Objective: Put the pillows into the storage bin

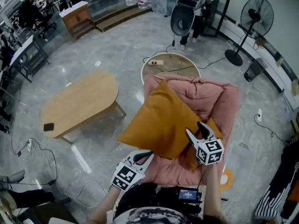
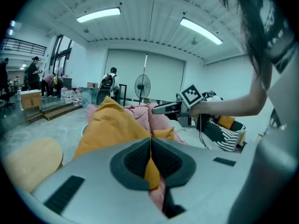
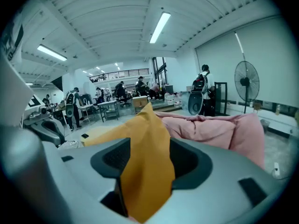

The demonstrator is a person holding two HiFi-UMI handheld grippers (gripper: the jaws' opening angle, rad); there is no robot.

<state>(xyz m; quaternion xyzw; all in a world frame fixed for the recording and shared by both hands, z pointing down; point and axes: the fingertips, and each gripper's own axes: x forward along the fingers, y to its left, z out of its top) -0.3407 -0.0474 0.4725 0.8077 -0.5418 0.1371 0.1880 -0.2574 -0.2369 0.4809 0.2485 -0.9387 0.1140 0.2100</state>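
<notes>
Left gripper and right gripper each clamp 1 lower corner of the orange pillow. It extends up-frame from both, at frame centre, over the pink cushion.

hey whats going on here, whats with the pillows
A person is working with a handheld gripper in each hand. The left gripper and the right gripper are both clamped on the same mustard-orange pillow, at opposite ends of its near side, holding it up over a big pink cushion. A low wooden table stands on the floor to the left. I can't make out a storage bin in these views, so the pillow is not put away yet.
</notes>
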